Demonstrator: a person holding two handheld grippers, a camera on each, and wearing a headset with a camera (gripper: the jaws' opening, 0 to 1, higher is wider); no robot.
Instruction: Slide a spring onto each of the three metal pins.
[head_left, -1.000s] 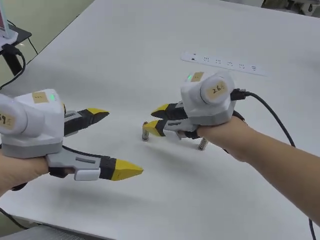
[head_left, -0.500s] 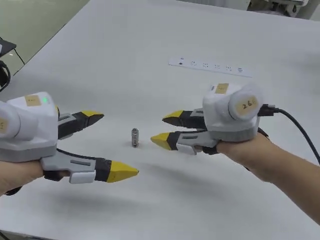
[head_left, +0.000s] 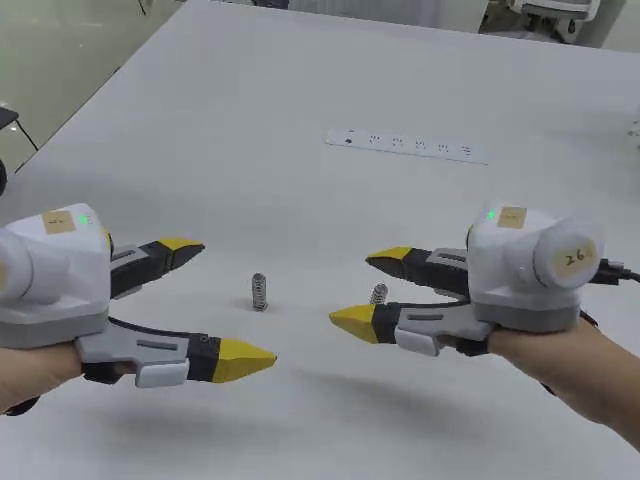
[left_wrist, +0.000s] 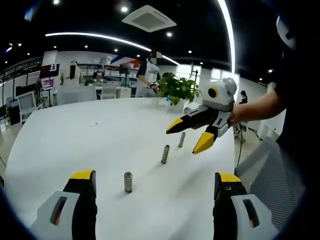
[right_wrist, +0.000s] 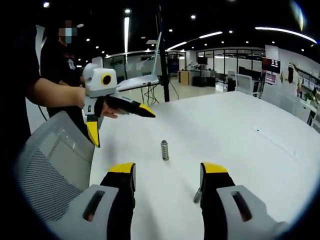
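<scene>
Two upright springs stand on the white table (head_left: 300, 120) in the head view, one (head_left: 259, 291) between the grippers and one (head_left: 379, 294) just by the right gripper's fingers. The left gripper view shows three springs in a row: near (left_wrist: 128, 181), middle (left_wrist: 165, 154) and far (left_wrist: 182, 139). My left gripper (head_left: 220, 300) hovers open left of them, nothing between its fingers. Opposite it my right gripper (head_left: 365, 290) is open and holds nothing, facing left. In the right gripper view a spring (right_wrist: 164, 150) stands ahead and another (right_wrist: 198, 195) sits beside the right finger.
A white power strip (head_left: 405, 146) lies across the table farther back. A mesh chair back (right_wrist: 50, 170) is beside the table's near edge. People and desks are in the distant office background.
My right gripper has drawn back to the right from the springs and opened wider, uncovering the spring near its fingers. The left gripper stays open in much the same place. The head camera shifted.
</scene>
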